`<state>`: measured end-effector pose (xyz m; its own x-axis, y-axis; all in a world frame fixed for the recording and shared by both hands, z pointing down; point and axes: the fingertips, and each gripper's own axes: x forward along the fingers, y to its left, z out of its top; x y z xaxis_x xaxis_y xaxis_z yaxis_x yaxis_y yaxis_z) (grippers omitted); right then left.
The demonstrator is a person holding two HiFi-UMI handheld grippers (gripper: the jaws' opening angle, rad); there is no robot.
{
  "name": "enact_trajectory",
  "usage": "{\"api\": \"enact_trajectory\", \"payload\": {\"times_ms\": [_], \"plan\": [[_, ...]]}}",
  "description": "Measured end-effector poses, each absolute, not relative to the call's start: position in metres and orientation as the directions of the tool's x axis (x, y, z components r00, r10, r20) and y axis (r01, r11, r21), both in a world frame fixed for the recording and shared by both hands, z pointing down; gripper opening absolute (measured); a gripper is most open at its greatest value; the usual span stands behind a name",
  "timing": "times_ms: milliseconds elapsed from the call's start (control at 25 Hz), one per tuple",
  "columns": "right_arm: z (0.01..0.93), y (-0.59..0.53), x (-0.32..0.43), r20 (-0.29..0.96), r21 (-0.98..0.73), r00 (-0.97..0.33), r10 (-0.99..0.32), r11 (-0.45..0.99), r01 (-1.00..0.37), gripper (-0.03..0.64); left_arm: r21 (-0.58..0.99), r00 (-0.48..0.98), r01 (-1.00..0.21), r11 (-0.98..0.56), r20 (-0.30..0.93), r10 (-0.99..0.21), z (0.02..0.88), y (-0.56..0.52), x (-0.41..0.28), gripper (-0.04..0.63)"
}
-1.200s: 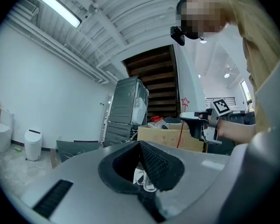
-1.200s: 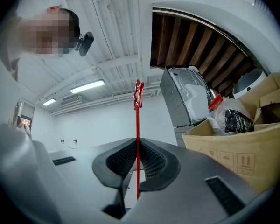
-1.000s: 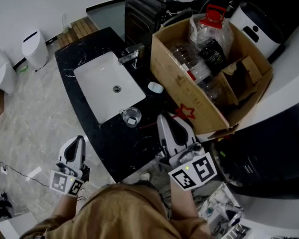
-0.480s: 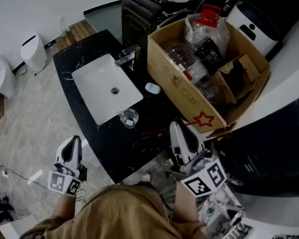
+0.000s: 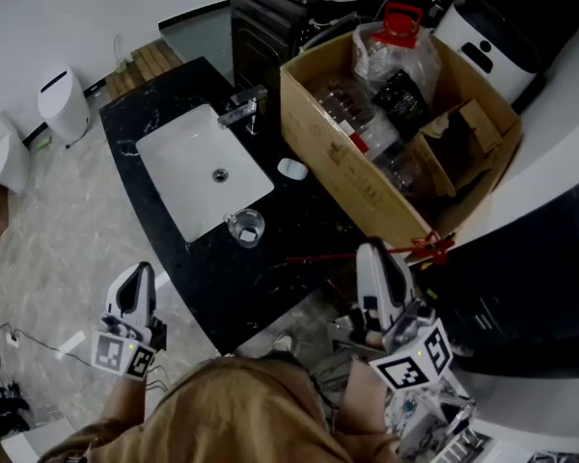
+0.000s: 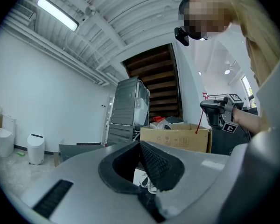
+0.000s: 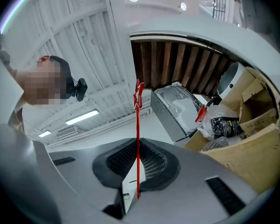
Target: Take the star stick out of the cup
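Note:
The star stick (image 5: 347, 256) is a thin red rod with a red star (image 5: 430, 248) at its end. It lies level above the black counter's (image 5: 203, 278) front edge, clear of the glass cup (image 5: 245, 227), which stands by the sink. My right gripper (image 5: 374, 252) is shut on the rod, to the right of the cup. In the right gripper view the stick (image 7: 137, 134) rises between the closed pads to its star (image 7: 138, 91). My left gripper (image 5: 138, 285) hangs off the counter's left edge over the floor, shut with nothing in it (image 6: 142, 160).
A white sink (image 5: 198, 167) with a faucet (image 5: 243, 109) is set in the counter. A large cardboard box (image 5: 338, 177) full of bottles and bags stands right of it, near the star. White bins (image 5: 56, 95) stand on the floor at left.
My right gripper has carried the stick to the right and toward me, away from the cup. The star has swung from the box front to its near corner. The left gripper barely moved.

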<state>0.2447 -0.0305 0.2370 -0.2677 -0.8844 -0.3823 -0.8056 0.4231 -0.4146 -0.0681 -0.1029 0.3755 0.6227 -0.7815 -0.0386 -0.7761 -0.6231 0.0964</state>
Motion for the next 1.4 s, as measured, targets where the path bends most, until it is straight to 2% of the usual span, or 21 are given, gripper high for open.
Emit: {"api": "enact_trajectory", "payload": {"times_ms": [560,1400], "plan": [[0.233,-0.027,0.252,-0.4,-0.409,-0.252,-0.881,0.418,-0.811,0.014,0.096,0.62,-0.778,-0.621,-0.044,-0.783,0.373,-0.104,-0.067,0.0],[0.258,-0.039,0.239,-0.256,-0.207,-0.26,-0.931,0.316,-0.926,0.014,0.106,0.591,-0.798,-0.593,-0.054,-0.805,0.368,-0.106,-0.078,0.0]]}}
